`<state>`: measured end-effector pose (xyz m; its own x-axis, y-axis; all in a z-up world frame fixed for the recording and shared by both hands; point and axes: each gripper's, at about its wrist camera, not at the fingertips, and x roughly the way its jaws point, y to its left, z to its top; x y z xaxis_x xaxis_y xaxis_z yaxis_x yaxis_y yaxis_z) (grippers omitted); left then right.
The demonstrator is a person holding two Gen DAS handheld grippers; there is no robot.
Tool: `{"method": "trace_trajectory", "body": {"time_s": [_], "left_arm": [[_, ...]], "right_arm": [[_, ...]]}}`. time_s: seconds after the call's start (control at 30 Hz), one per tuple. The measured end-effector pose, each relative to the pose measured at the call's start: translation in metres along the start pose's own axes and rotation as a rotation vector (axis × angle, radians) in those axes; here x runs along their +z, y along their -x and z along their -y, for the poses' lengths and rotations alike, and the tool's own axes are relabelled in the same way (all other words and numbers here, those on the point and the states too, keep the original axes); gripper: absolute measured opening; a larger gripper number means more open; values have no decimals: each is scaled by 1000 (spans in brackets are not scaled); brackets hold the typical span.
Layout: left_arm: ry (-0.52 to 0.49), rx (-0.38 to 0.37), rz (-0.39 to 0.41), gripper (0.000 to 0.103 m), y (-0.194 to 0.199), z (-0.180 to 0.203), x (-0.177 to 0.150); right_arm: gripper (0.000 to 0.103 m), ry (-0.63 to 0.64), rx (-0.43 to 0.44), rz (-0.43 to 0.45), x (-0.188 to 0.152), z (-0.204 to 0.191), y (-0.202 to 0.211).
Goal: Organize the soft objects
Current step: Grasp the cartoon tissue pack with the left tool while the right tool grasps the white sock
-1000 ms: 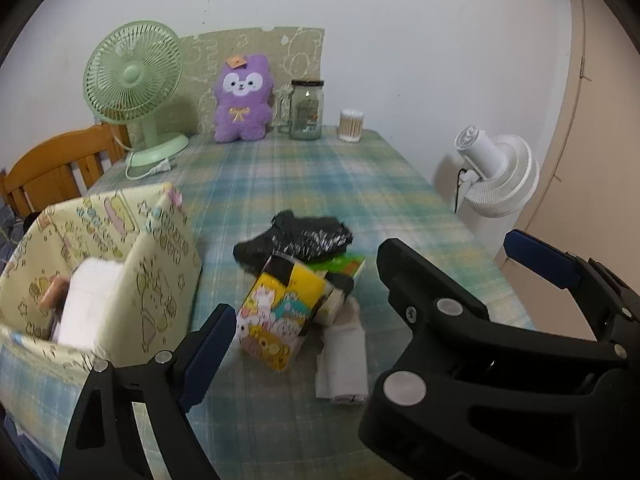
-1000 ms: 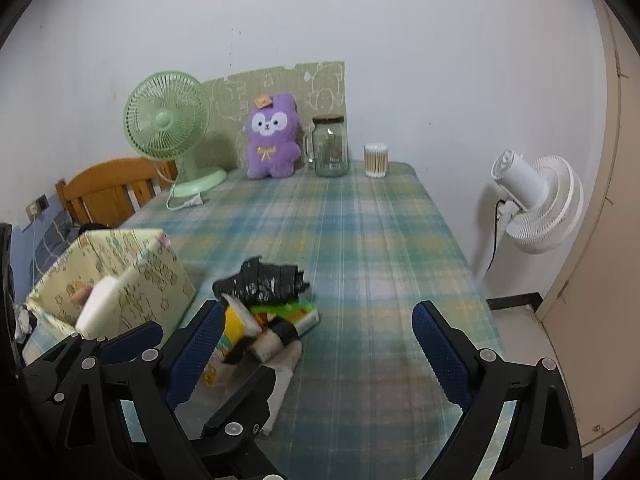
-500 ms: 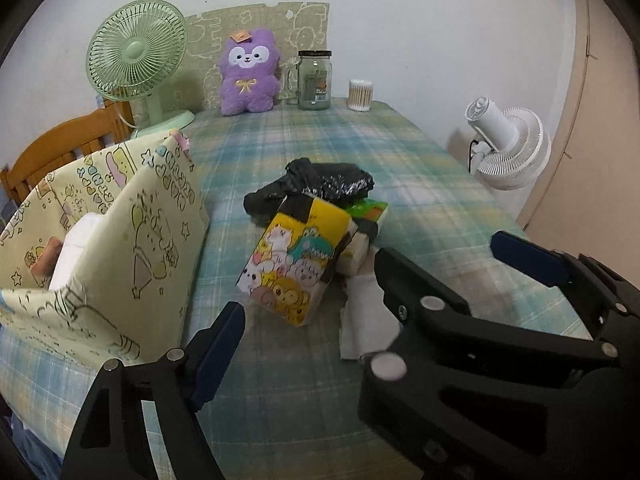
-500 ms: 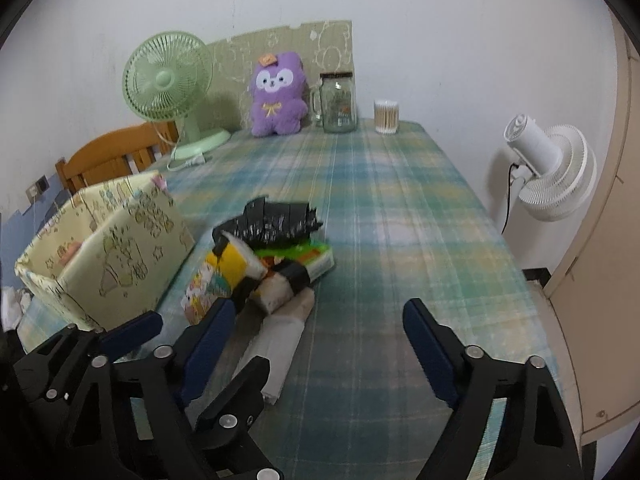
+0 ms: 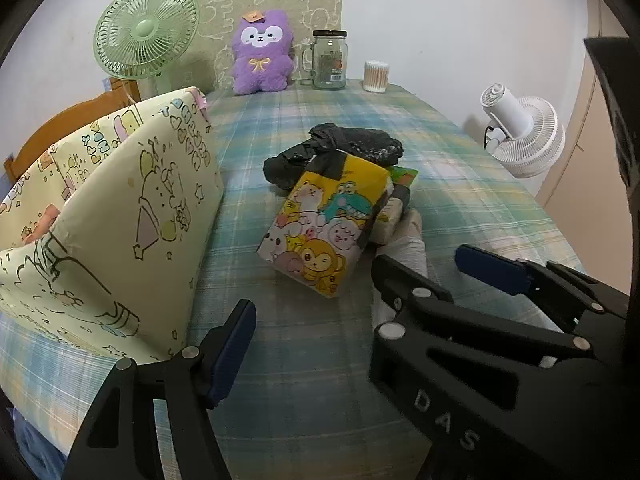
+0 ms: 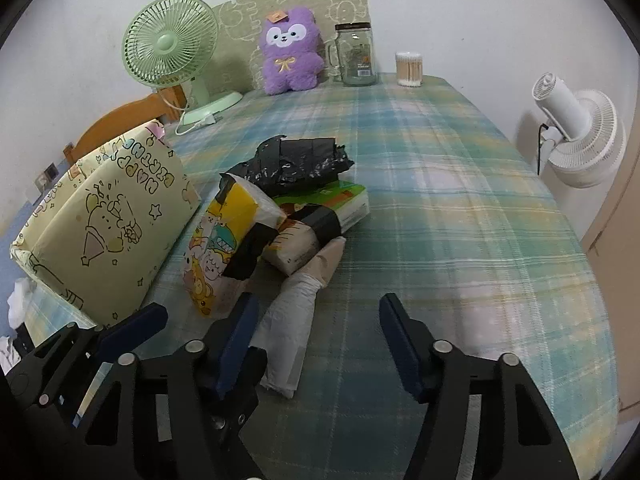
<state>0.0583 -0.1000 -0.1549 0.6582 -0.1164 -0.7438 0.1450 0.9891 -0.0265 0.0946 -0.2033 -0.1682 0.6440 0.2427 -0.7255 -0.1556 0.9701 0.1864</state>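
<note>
A pile of soft packs lies mid-table: a yellow cartoon tissue pack, a black plastic bag, a green pack, a beige tissue pack with a black band and a white rolled cloth. A pale yellow patterned fabric box stands left of them. My left gripper is open and empty, just short of the cartoon pack. My right gripper is open and empty, over the white cloth's near end.
At the table's far end stand a green fan, a purple plush, a glass jar and a cotton swab cup. A white fan stands beyond the right edge. A wooden chair is at the left.
Both grippers have moved forward and down toward the pile, which now looks larger and closer. Both stay open and empty.
</note>
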Motion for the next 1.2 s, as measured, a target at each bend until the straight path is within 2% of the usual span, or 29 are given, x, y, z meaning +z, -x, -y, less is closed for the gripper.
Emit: {"method": "trace_trajectory", "body": {"time_s": [0.07, 0.2, 0.3, 0.33, 0.4, 0.63, 0.87, 1.13, 1.2], "left_arm": [[6, 1, -4, 80, -1, -2, 0], [0, -6, -9, 80, -2, -4, -1], [-5, -26, -21, 80, -3, -3, 0], [-4, -22, -27, 80, -3, -3, 1], [-24, 4, -12, 80, -1, 1, 1], [-54, 5, 3, 81, 3, 16, 5], [-51, 28, 48, 81, 4, 25, 24], [-96, 55, 62, 81, -6, 29, 43], [-102, 89, 83, 81, -7, 27, 45]], "right_arm": [[51, 3, 6, -2, 1, -2, -2], [47, 9, 17, -4, 0, -4, -2], [40, 4, 45, -8, 0, -3, -1], [14, 4, 43, -9, 0, -2, -1], [14, 17, 37, -4, 0, -2, 0], [12, 8, -3, 33, 0, 9, 14], [12, -7, -32, 91, 14, 24, 29], [12, -25, -47, 116, 26, 29, 26], [12, -28, -53, 116, 28, 29, 23]]}}
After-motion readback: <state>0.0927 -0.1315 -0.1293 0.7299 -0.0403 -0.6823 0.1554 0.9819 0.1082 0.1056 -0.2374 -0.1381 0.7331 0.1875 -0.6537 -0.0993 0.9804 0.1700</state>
